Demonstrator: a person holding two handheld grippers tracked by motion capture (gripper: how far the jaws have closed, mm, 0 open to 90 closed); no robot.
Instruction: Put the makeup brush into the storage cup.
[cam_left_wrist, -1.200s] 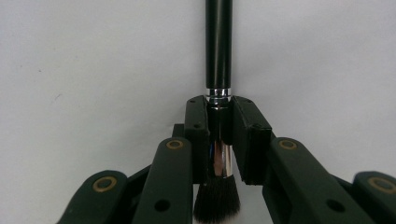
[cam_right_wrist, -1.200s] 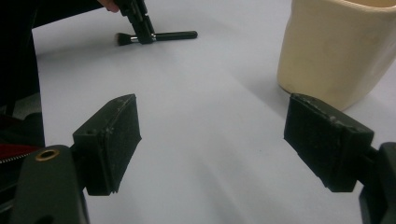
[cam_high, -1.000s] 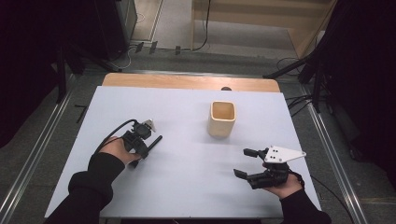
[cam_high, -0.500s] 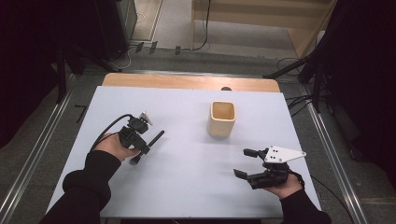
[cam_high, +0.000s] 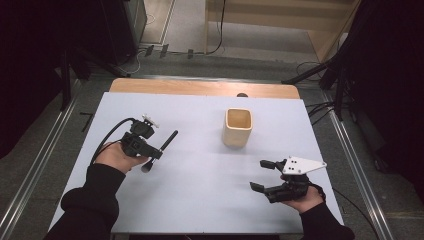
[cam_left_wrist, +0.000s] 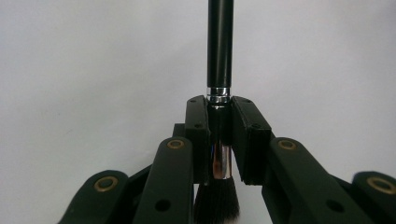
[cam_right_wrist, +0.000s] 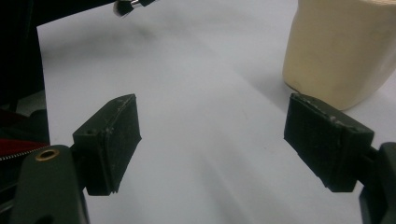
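From the high view, the left gripper is clamped on a black brush, its handle aimed up and right toward the cream cup, well apart across the worktop; the cup looks empty. The right gripper rests nearer the cup. In the left gripper view, the fingers pinch the silver ferrule, the handle running straight ahead, bristles below. In the right gripper view, the fingers stand wide apart on nothing.

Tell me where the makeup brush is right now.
In the high view the brush is on the left side of the table, clamped in the left gripper, its handle pointing toward the cream cup farther right.
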